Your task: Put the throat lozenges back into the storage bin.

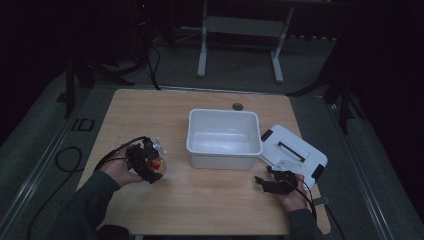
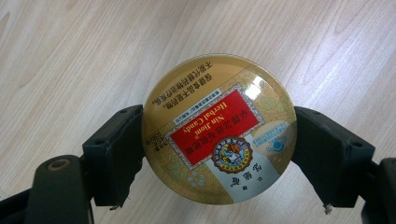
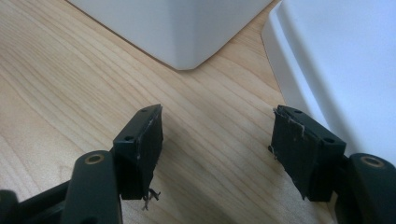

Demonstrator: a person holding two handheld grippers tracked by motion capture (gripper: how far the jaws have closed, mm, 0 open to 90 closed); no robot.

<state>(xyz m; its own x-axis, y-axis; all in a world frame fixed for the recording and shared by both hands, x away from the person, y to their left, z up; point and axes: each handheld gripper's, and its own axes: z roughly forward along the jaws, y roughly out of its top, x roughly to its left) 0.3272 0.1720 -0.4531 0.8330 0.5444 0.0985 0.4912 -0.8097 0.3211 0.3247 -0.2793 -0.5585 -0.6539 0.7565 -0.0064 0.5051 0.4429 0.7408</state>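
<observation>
Your left gripper [image 2: 218, 154] is clamped on one round gold candy tin with a red label [image 2: 219, 128], squeezed between its two jaws just above the wooden table [image 2: 70, 56]. Your right gripper [image 3: 218, 154] is released, holding nothing; ahead sit one white plastic bin [image 3: 177, 28] and one white lid [image 3: 345, 60].

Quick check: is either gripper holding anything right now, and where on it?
The left gripper clamps the round candy tin across its rim, one jaw on each side. The right gripper is open, holding nothing.

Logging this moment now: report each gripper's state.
Left gripper: shut on the round herbal candy tin.
Right gripper: open, holding nothing, beside the white bin.
</observation>
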